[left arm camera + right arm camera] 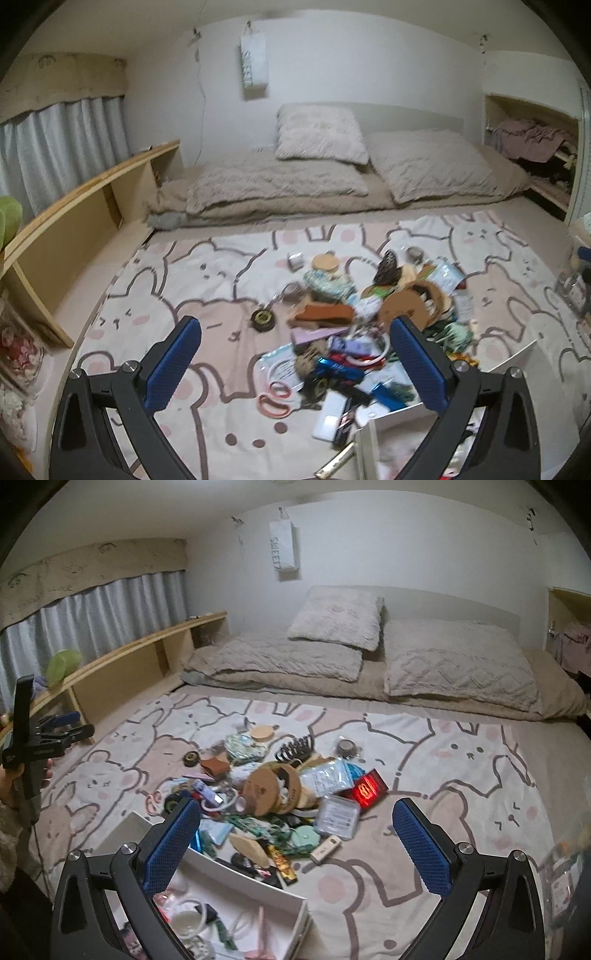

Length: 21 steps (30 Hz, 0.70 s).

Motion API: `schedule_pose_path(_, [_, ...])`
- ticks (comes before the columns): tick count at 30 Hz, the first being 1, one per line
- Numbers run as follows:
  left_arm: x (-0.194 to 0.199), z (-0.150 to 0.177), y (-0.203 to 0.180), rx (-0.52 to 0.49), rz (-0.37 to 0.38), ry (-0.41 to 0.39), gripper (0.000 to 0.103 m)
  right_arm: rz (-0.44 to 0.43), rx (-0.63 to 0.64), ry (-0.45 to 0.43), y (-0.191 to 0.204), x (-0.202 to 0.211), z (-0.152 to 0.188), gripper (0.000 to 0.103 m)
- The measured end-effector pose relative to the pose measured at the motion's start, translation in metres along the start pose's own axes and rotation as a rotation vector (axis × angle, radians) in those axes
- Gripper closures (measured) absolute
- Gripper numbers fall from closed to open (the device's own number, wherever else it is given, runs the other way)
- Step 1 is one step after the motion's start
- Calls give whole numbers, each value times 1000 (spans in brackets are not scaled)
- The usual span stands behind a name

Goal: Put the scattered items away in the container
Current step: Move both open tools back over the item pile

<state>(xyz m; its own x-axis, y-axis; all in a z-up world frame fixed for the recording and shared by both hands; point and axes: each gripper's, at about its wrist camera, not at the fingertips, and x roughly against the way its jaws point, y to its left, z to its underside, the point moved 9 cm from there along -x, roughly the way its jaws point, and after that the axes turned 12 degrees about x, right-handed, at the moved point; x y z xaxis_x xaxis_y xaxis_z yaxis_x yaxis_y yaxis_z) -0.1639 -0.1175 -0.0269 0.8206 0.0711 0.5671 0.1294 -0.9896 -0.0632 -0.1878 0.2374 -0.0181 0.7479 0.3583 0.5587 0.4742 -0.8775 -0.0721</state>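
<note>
I read both grippers as spread wide with nothing between the pads.

Left gripper (295, 354): the blue ribbed fingers (173, 365) stand far apart and touch nothing. They hover above the rabbit-print blanket (166, 295), and the left side of the pile of scattered items (351, 325) shows in the gap between them. The pink-handled scissors (273, 400) lie on the blanket between the finger lines, near the pile's edge. A dark tape roll (263, 318) sits alone, just left of the pile.

Right gripper (295, 834): its blue fingers (421, 842) are likewise fully apart and hold nothing. Between them I see the near side of the pile, with a round wooden lid (264, 788) tilted up at its centre, a clear plastic case (338, 816) beside it and a red box (367, 788) touching that case at the right.

Container: the white box (258, 882) lies on the blanket at the near edge of the pile, below the right gripper's left finger (in the left wrist view its white wall (369, 435) appears at lower right). It already holds several small things, among them a white ring-shaped item (186, 921); I cannot identify the rest.

In the right wrist view, the left gripper appears at far left, held well clear of the pile.
</note>
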Motion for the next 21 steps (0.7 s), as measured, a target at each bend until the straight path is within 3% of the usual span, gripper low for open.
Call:
schedule_pose_path(5, [-18, 12, 24, -25, -68, 14, 0, 21, -12, 45, -13, -14, 14, 0])
schedule_pose_path(11, [-50, 36, 46, -11, -103, 101, 0, 41, -32, 100, -26, -34, 32, 0])
schedule_pose_path(16, [-82, 63, 57, 59, -66, 238, 0, 43, -55, 139, -31, -53, 43, 0])
schedule_pose_path(21, [-106, 84, 56, 63, -52, 326, 0, 48, -92, 183, -36, -73, 58, 0])
